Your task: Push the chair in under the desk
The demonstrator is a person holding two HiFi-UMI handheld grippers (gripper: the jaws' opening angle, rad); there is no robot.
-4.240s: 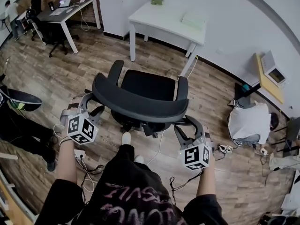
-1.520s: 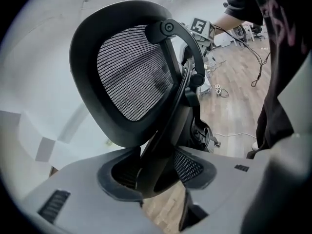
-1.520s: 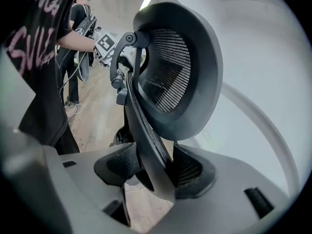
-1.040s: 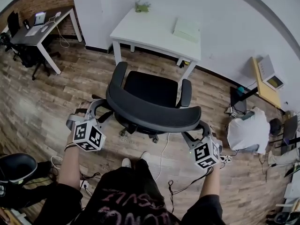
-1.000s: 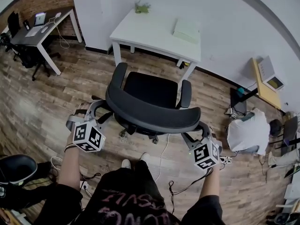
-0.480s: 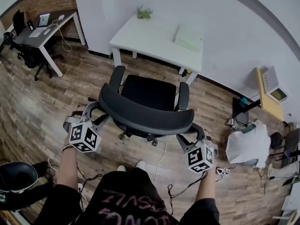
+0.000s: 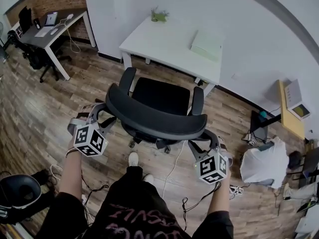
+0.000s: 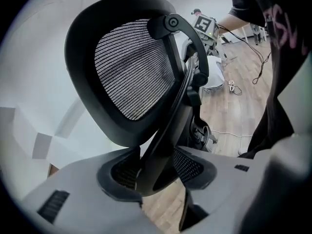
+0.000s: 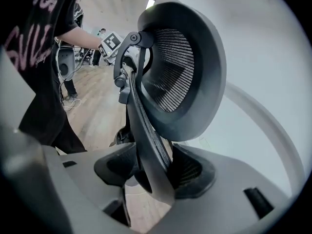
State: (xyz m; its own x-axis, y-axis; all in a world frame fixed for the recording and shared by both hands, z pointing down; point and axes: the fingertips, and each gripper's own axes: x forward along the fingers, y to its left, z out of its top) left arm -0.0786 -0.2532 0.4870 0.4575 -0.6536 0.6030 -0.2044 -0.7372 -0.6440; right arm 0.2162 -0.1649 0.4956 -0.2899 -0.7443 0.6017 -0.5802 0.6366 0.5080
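Observation:
The black mesh office chair (image 7: 158, 96) stands facing the white desk (image 7: 164, 43), its seat just short of the desk's front edge. My left gripper (image 7: 101, 116) holds the left end of the curved backrest (image 7: 149, 119), and my right gripper (image 7: 203, 137) holds the right end. In the left gripper view the backrest frame (image 8: 165, 121) fills the gap of the left gripper (image 8: 153, 172); both pads touch it while the jaws are opening slightly. In the right gripper view the backrest rim (image 9: 146, 130) is pinched in the right gripper (image 9: 151, 172).
A pale green box (image 7: 206, 39) and a small plant (image 7: 159, 16) sit on the desk. A cable (image 7: 173, 162) runs over the wood floor under the chair. Another desk (image 7: 50, 30) stands back left, a black chair (image 7: 19, 190) near left, a white-draped object (image 7: 261, 162) right.
Over the last seconds the chair has rolled forward, closer to the white desk, and I have walked after it. Both grippers have stayed on the ends of the backrest.

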